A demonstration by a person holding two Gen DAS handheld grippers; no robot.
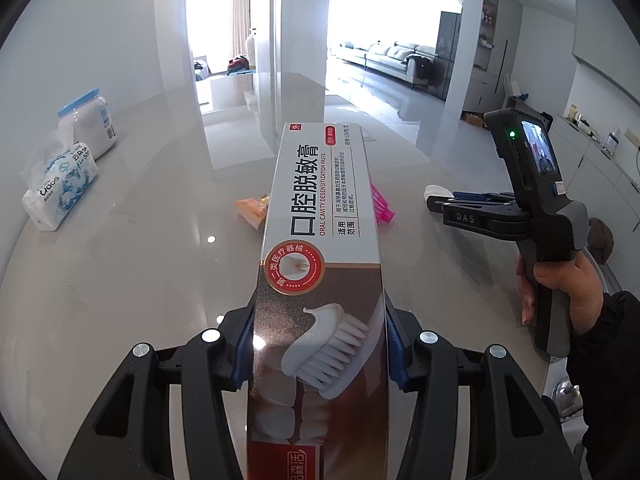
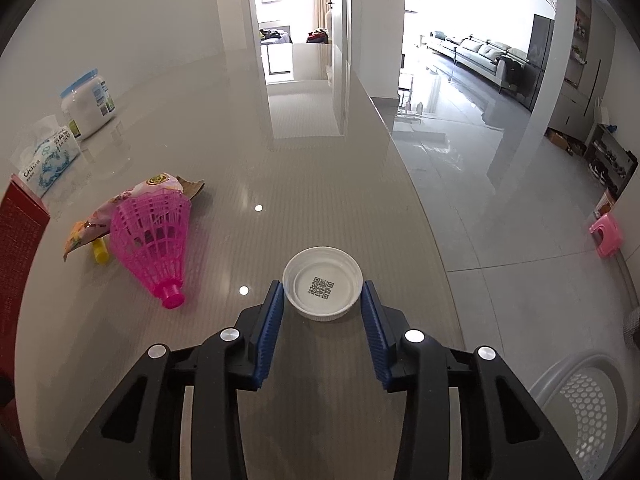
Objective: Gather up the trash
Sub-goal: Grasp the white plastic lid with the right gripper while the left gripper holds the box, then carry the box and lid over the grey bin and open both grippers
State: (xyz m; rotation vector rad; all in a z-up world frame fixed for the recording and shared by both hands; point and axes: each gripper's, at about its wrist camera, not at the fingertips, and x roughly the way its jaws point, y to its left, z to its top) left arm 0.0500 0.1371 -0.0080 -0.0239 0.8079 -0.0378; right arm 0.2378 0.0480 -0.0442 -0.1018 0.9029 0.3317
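While the left gripper grasps the toothpaste box at frame centre, the right gripper, released, straddles the white lid, lower centre; closing squarely across its rim should prevent slipping.

Home interior, open-plan apt. Glossy grey table in foreground; far right, a bright living rm with long grey sofa on shiny tiled floor. Far centre, doorway to a bedroom w/ clothes on a bed. Shelving along right wall.
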